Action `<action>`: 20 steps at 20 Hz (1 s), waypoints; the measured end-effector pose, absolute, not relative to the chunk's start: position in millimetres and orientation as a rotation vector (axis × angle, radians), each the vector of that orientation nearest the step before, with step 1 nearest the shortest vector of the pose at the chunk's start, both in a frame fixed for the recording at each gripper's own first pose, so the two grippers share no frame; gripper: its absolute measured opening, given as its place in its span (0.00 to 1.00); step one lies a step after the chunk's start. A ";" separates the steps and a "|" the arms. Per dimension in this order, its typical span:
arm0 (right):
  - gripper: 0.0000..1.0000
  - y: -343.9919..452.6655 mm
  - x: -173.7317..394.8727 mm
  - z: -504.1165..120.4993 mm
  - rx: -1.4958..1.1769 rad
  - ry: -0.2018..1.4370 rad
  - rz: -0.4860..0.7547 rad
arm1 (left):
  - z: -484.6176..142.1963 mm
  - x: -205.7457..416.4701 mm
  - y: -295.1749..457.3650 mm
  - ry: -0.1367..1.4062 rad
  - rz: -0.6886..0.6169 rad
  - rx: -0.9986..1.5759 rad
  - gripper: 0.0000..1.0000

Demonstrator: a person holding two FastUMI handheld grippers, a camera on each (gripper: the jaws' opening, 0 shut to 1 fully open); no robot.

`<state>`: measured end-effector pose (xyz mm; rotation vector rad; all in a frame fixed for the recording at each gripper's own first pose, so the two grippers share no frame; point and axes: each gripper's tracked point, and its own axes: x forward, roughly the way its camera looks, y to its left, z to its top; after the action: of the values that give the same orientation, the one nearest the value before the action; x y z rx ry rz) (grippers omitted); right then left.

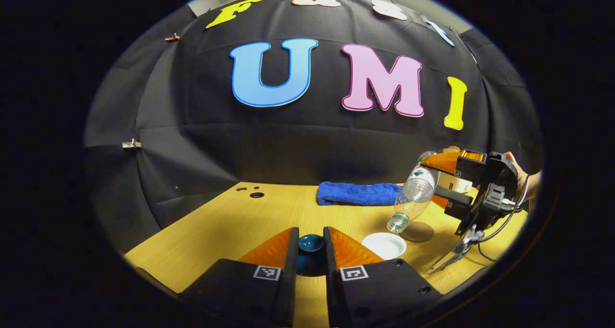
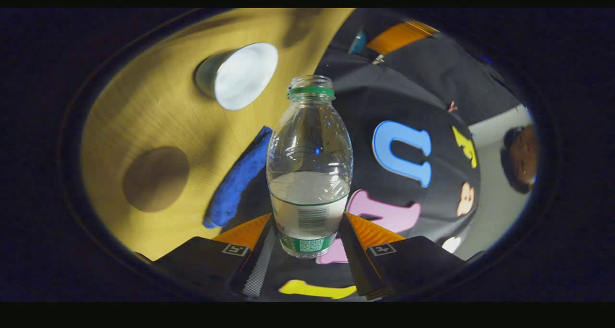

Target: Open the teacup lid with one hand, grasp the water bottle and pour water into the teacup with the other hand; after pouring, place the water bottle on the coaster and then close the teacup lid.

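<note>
My left gripper [image 1: 311,232] is shut on the dark teal teacup lid [image 1: 310,245], holding it above the wooden table [image 1: 226,222]. Right of it, the white teacup [image 1: 384,245] stands uncovered. My right gripper [image 2: 307,216] is shut on the lower body of the clear water bottle [image 2: 310,164], which has no cap and is partly filled. In the left gripper view the bottle [image 1: 415,191] tilts with its mouth down, just above the teacup's right rim, and I see no stream. The round brown coaster [image 1: 417,232] lies behind the teacup, bare. The right gripper view also shows the teacup [image 2: 238,76] and the coaster [image 2: 156,179].
A folded blue towel [image 1: 358,193] lies at the back of the table, against the black cloth wall. A hand [image 1: 521,174] and cables trail from the right gripper at the table's right side. Small holes [image 1: 256,194] mark the far left of the tabletop.
</note>
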<state>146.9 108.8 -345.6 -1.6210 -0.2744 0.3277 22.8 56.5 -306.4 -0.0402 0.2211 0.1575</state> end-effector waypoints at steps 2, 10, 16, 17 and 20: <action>0.75 110.5 138.6 -361.1 -1.470 -0.186 0.367 | -308.1 23.4 55.2 0.226 0.156 -0.039 0.27; 0.76 130.0 109.1 -391.1 -0.778 0.098 0.455 | -307.9 30.9 44.1 0.230 0.143 -0.032 0.27; 0.76 155.6 98.1 -408.8 -0.305 0.225 0.448 | -308.1 39.1 26.8 0.231 0.123 -0.040 0.30; 0.75 157.7 93.7 -410.3 -0.233 0.243 0.448 | -307.7 40.0 23.7 0.234 0.120 -0.041 0.30; 0.75 169.9 85.7 -411.6 -0.042 0.281 0.458 | -308.6 43.9 16.7 0.234 0.110 -0.037 0.30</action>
<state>85.7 169.9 -411.6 -0.0420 0.2807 0.4576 43.9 16.7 -308.6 -0.0368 0.2344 0.1105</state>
